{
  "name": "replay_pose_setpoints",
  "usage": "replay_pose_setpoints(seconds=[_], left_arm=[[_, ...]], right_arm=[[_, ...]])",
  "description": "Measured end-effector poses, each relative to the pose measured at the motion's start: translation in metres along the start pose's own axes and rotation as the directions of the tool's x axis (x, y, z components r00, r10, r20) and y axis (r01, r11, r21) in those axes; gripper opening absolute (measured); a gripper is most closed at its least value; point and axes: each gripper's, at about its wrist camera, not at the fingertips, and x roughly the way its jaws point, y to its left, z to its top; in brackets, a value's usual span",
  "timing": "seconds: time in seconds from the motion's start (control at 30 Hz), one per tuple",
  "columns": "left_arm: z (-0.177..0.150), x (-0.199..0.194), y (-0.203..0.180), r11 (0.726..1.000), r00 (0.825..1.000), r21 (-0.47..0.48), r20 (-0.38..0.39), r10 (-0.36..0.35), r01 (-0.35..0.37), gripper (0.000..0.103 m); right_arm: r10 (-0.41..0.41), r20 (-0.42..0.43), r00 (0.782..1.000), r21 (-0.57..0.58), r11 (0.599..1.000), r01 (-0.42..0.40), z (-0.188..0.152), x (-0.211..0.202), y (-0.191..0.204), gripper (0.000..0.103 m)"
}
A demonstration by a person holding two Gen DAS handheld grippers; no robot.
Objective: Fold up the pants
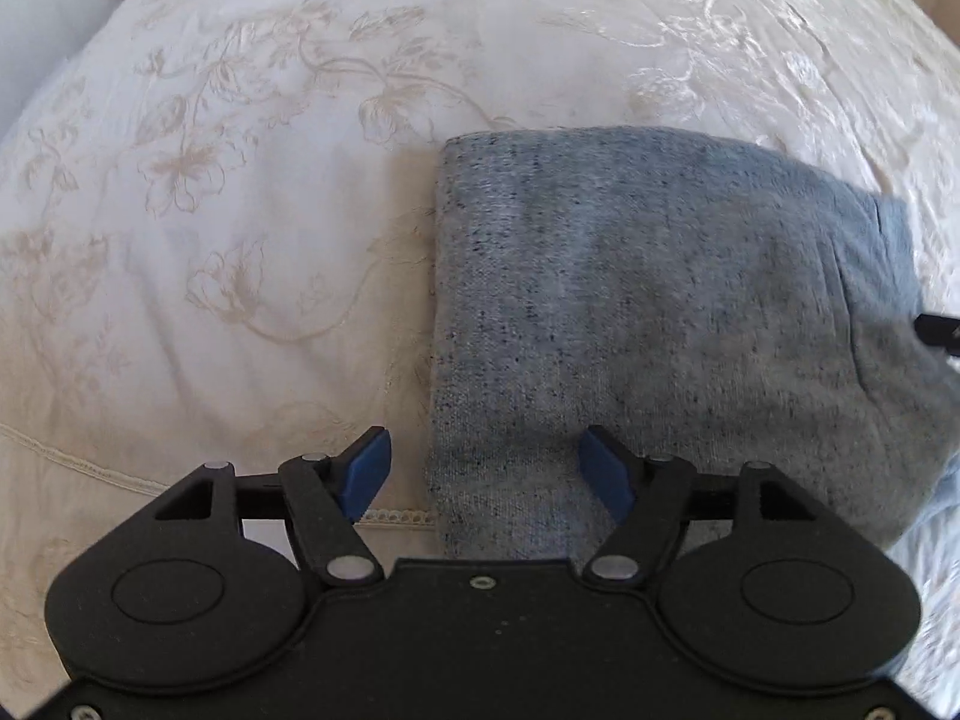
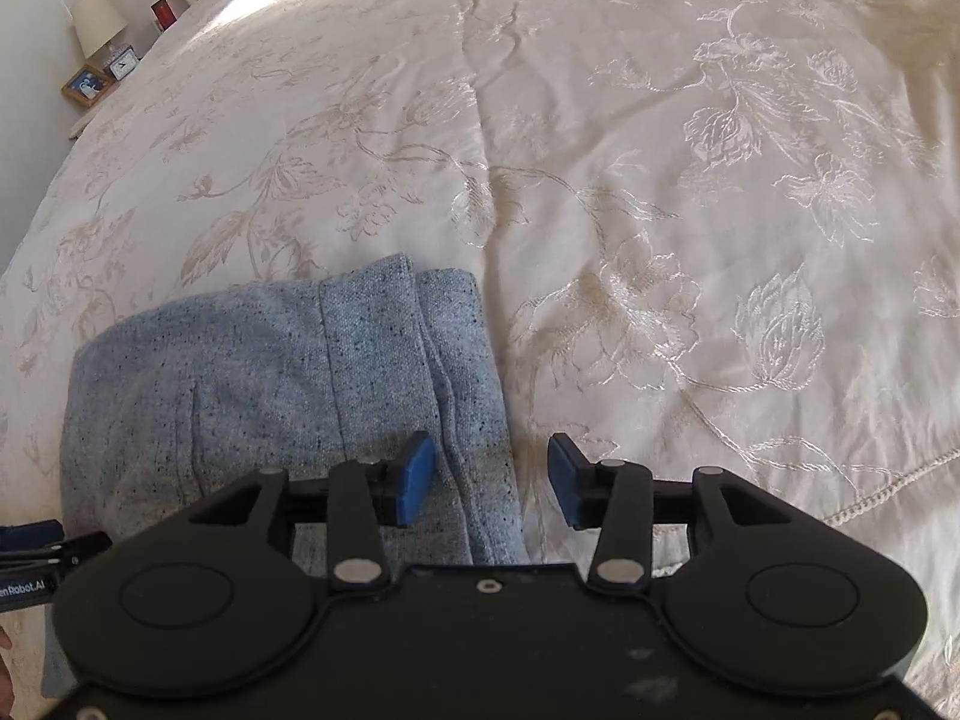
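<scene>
Pants (image 1: 648, 312) lie folded on the bed (image 1: 240, 180), right of centre; left tool (image 1: 483, 465) and right tool (image 2: 491, 477) hang released over the near edges. A snagged pad could drag the top layer open.

Your left wrist view looks steeply down along the left gripper (image 1: 483, 468), close above the bed's cream floral bedspread (image 1: 240, 210); the near left edge of the folded grey pants (image 1: 630, 300) lies under the fingertips, and the cloth fills the right half of the frame. Your right wrist view looks down and forward along the right gripper (image 2: 492, 477), equally close, over the pants' right edge, and takes in the bedspread as far as a bedside lamp (image 2: 96, 24) at top left. Both views share the pants and the bedspread; each catches the other tool at its frame edge.
</scene>
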Motion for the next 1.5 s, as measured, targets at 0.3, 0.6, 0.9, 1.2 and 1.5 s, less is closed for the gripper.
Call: replay_pose_setpoints(seconds=[0.3,0.6,0.9,1.2,1.5], left_arm=[[0.007,0.011,0.017,0.996,0.996,-0.006,0.007,-0.083,0.083,0.083],[0.014,0.014,0.017,0.986,0.987,-0.060,0.037,-0.156,0.158,0.063],[0.018,-0.034,0.012,0.988,0.986,-0.071,0.109,-0.129,0.137,0.015],[0.014,-0.097,0.068,0.987,0.985,-0.144,0.170,-0.042,0.067,0.015],[-0.004,-0.094,0.176,0.934,0.957,-0.269,0.101,0.271,-0.236,0.024]], right_arm=[[0.163,-0.046,0.986,0.106,0.982,-0.157,0.016,0.034,-0.014,0.053],[0.109,-0.049,0.993,-0.058,0.992,-0.112,0.020,0.024,0.012,0.019],[0.045,0.055,0.997,-0.130,0.991,-0.038,0.016,-0.024,0.035,0.013],[0.129,0.088,0.988,-0.228,0.968,-0.106,0.016,-0.075,0.106,0.013],[0.218,0.054,0.974,-0.284,0.939,-0.195,0.021,-0.054,0.233,0.017]])
